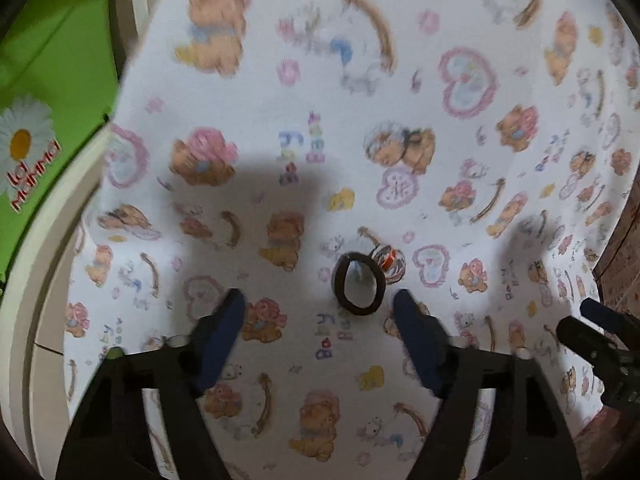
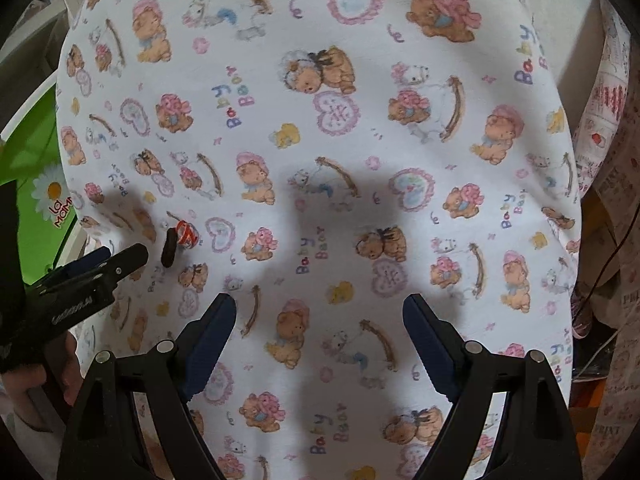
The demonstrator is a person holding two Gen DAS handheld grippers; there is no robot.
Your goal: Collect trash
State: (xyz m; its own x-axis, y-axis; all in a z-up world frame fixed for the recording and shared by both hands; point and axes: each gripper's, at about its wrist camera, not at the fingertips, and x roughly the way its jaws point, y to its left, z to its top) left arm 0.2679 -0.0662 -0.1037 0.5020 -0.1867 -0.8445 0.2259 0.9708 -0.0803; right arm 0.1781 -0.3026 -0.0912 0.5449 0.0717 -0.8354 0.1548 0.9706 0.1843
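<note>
The left gripper hovers wide open and empty over a teddy-bear print cloth. A small cup lies on its side just ahead, nearer its right finger. The right gripper, also wide open and empty, hangs well to the cup's right. A green box borders the cloth's left edge.

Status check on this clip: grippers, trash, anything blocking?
Left gripper open, empty, just short of the dark ring. Right gripper open, empty, off to the side. Ring and the small orange-and-white scrap behind it lie on the printed sheet. Nothing blocking.
</note>
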